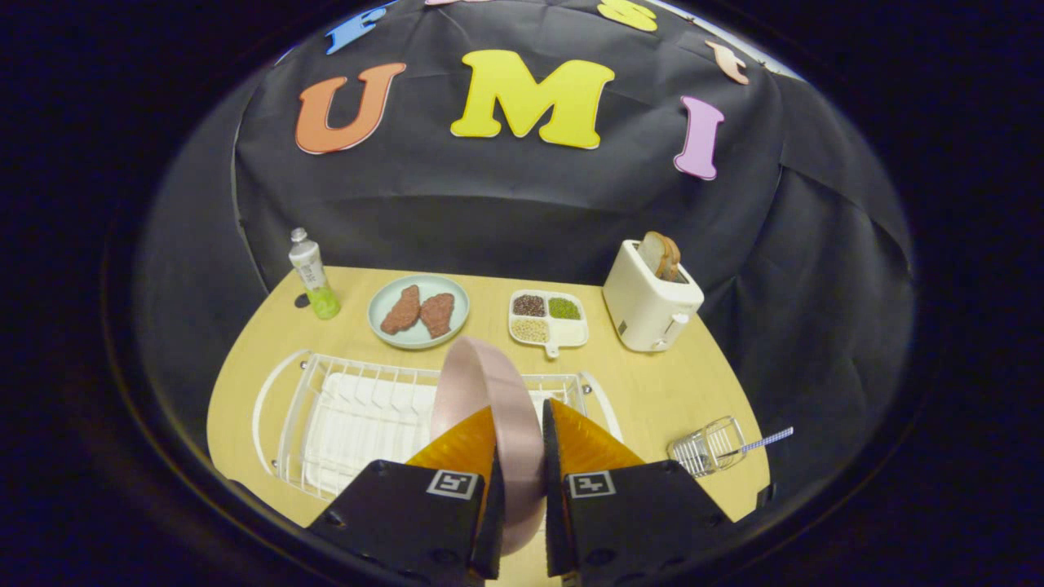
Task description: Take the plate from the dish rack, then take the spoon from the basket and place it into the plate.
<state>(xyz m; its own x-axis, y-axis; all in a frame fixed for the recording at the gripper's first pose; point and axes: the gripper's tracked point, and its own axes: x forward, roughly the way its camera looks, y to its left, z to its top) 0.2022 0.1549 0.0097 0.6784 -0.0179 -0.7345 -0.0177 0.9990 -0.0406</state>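
Observation:
A pink plate (481, 399) stands on edge between my two orange fingers (457, 448), and my gripper (519, 424) is shut on its rim. It is held over the white wire dish rack (359, 412), which lies just ahead of the fingers on the wooden table (652, 383). To the right of the fingers a small wire basket (708, 446) lies on its side, with the spoon's (767, 441) blue-white handle sticking out towards the table's right edge.
Beyond the rack sit a pale green plate with two brown meat pieces (418, 311), a divided tray of grains (547, 318), a white toaster holding bread (650, 297) and a bottle of green liquid (313, 274). Black cloth walls close in behind the table.

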